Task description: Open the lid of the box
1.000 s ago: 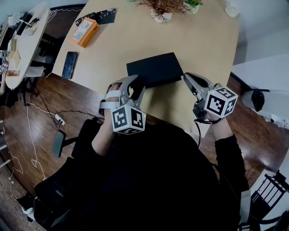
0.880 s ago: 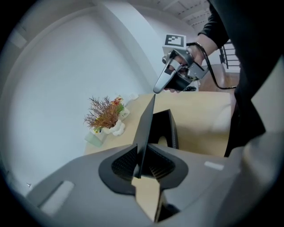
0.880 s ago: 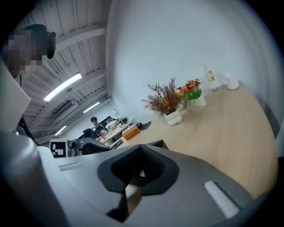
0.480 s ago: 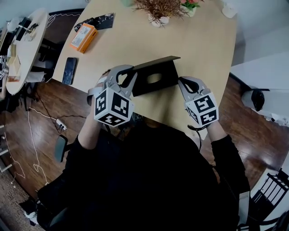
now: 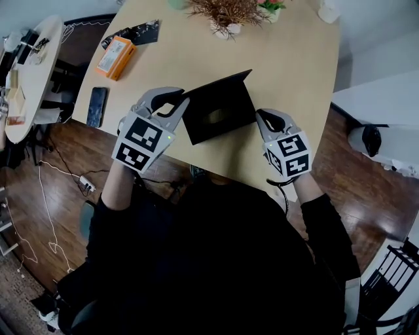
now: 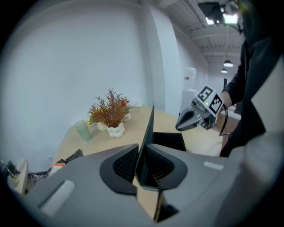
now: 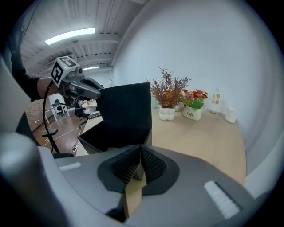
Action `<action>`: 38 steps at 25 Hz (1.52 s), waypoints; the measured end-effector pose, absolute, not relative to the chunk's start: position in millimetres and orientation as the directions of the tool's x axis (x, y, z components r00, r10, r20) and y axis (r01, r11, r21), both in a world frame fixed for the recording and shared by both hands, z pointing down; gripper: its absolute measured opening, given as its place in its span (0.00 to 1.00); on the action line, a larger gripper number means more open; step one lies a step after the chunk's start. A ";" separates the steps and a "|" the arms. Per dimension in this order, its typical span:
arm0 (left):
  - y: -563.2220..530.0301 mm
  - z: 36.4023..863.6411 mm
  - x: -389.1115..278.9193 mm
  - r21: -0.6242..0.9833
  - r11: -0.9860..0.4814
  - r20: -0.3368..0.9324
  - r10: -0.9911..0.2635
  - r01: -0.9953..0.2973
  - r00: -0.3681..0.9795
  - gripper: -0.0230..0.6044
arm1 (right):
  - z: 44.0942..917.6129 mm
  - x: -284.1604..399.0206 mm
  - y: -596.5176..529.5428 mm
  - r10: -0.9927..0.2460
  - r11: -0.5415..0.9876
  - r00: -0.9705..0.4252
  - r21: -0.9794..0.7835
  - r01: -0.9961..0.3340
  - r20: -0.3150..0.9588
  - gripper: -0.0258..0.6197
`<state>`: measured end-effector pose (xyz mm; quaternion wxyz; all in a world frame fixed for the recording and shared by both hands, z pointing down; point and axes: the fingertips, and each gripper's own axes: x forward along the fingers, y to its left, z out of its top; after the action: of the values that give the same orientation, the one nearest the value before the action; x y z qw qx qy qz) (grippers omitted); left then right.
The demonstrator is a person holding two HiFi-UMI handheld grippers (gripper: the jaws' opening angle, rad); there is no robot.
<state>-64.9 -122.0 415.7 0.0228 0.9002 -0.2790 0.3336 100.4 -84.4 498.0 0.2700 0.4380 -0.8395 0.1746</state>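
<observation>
— Where's the box?
— The black box (image 5: 226,131) sits on the near part of the pale wooden table (image 5: 294,72), right in front of me. Its lid (image 5: 219,91) stands raised along the box's far side, so the inside lies open towards me. Something pale is in there, too dim to name
— And your left gripper?
— My left gripper (image 5: 175,99) is pinching the lid at its left edge. In the left gripper view the thin black panel runs straight between the two pads
— The right one?
— My right gripper (image 5: 260,118) has its jaws pressed together with nothing between them. Its tip is low, just beside the box's right wall; I cannot tell whether it touches
— What else is around?
— At the far end of the table there's a white pot of rust-coloured twigs (image 5: 226,14), and to its right a second white pot (image 7: 192,114) with green leaves and red flowers. On the far left an orange packet (image 5: 111,55) lies near a dark pouch (image 5: 134,33), and a dark phone (image 5: 97,106) rests by the table's left edge, all well apart from the box. Left of the table I see dark wooden floor (image 5: 39,190) with cables, and another pale table (image 5: 36,59) with small things on it
</observation>
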 end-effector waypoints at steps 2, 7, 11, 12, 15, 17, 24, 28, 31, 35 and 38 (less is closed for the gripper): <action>-131.4 414.8 -69.4 -0.069 -0.846 0.593 -0.461 -0.529 0.660 0.08 | 499.3 99.4 -84.2 -0.639 0.555 -0.466 -0.053 -0.830 0.611 0.06; -152.6 414.8 -80.4 0.196 -0.808 0.494 -0.408 -0.556 0.768 0.08 | 506.1 102.6 -81.2 -0.636 0.520 -0.443 -0.073 -0.851 0.632 0.06; -171.5 420.1 -96.2 0.429 -0.710 0.359 -0.433 -0.558 0.827 0.08 | 506.9 101.2 -82.6 -0.641 0.492 -0.439 -0.103 -0.865 0.629 0.07; -176.1 423.0 -101.0 0.467 -0.683 0.336 -0.451 -0.562 0.827 0.08 | 507.5 100.8 -83.5 -0.640 0.492 -0.437 -0.100 -0.865 0.632 0.08; -187.0 434.4 -115.4 0.552 -0.605 0.289 -0.507 -0.574 0.812 0.08 | 507.6 100.5 -88.4 -0.642 0.489 -0.426 -0.087 -0.868 0.637 0.11; -191.2 442.6 -123.8 0.606 -0.559 0.263 -0.530 -0.566 0.806 0.08 | 506.6 99.4 -92.2 -0.645 0.486 -0.423 -0.085 -0.870 0.637 0.11; -193.8 480.1 -145.1 0.766 -0.397 0.232 -0.562 -0.505 0.794 0.10 | 506.1 92.3 -92.2 -0.637 0.496 -0.425 -0.080 -0.864 0.643 0.11; -192.1 501.4 -156.2 0.828 -0.323 0.206 -0.584 -0.458 0.785 0.11 | 505.8 90.2 -89.8 -0.632 0.490 -0.416 -0.079 -0.868 0.654 0.11; -191.7 509.1 -152.9 0.909 -0.252 0.132 -0.584 -0.333 0.801 0.11 | 502.5 92.8 -87.8 -0.642 0.469 -0.395 -0.071 -0.880 0.657 0.11; -192.2 521.7 -149.3 0.937 -0.229 0.093 -0.564 -0.264 0.821 0.13 | 499.5 95.8 -81.5 -0.660 0.432 -0.361 -0.060 -0.900 0.659 0.10; -190.3 533.5 -152.3 0.931 -0.229 0.121 -0.544 -0.286 0.830 0.14 | 498.8 94.0 -78.8 -0.670 0.408 -0.346 -0.064 -0.911 0.657 0.10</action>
<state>-152.3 -190.3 533.5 0.5603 0.7754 -0.2675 -0.1153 94.0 -78.8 498.8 0.2787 0.4993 -0.7914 0.2160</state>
